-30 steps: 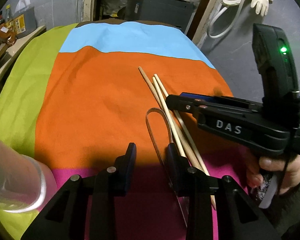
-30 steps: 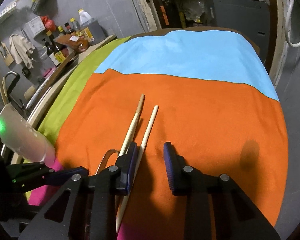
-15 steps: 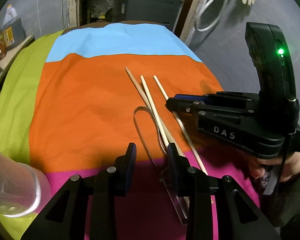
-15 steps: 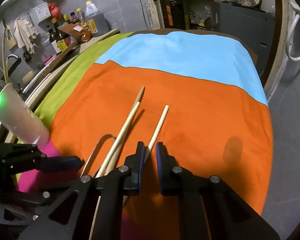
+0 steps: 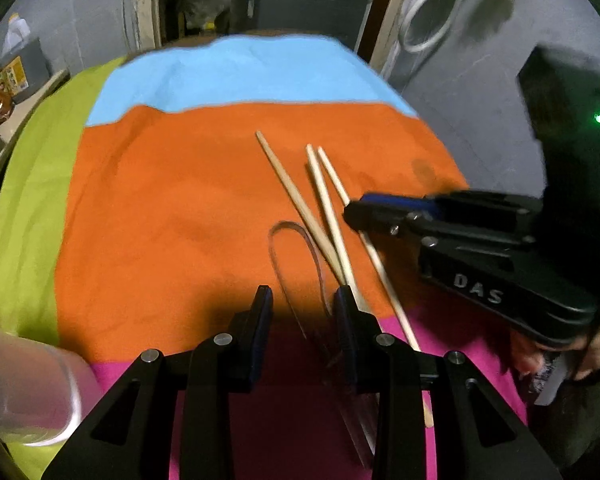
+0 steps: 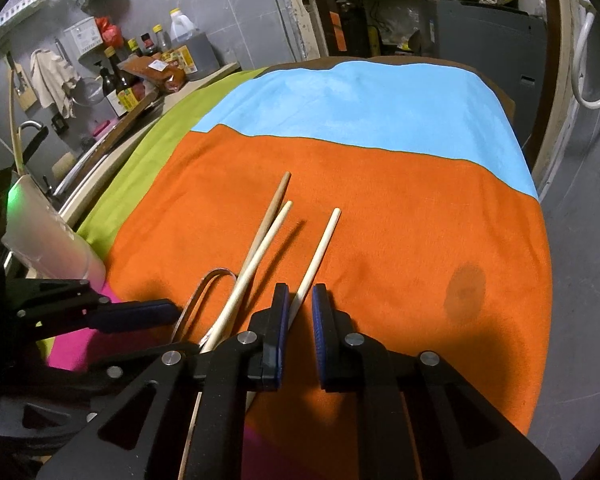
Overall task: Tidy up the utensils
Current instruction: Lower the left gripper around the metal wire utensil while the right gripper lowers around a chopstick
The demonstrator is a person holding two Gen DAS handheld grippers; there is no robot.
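Three wooden chopsticks lie on the orange band of the cloth (image 5: 172, 208), beside a clear plastic tong-like utensil (image 5: 296, 264) with a looped end. My left gripper (image 5: 303, 304) is open and straddles the clear utensil's loop end. My right gripper (image 6: 300, 300) has its jaws nearly closed around the rightmost chopstick (image 6: 320, 248), with a narrow gap left; the other two chopsticks (image 6: 260, 248) lie just left of it. The right gripper also shows in the left wrist view (image 5: 364, 210), over the rightmost chopstick (image 5: 332, 172).
A clear plastic cup (image 5: 24, 392) stands at the near left, on the green band. A shelf with sauce bottles (image 6: 128, 88) runs along the table's left side. The table's right edge (image 6: 540, 240) drops to a grey floor. A dark stain (image 6: 466, 294) marks the orange cloth.
The right gripper's jaws went from wide open to nearly closed around the rightmost chopstick, which has shifted away from the other two. The left gripper stayed open over the clear utensil.
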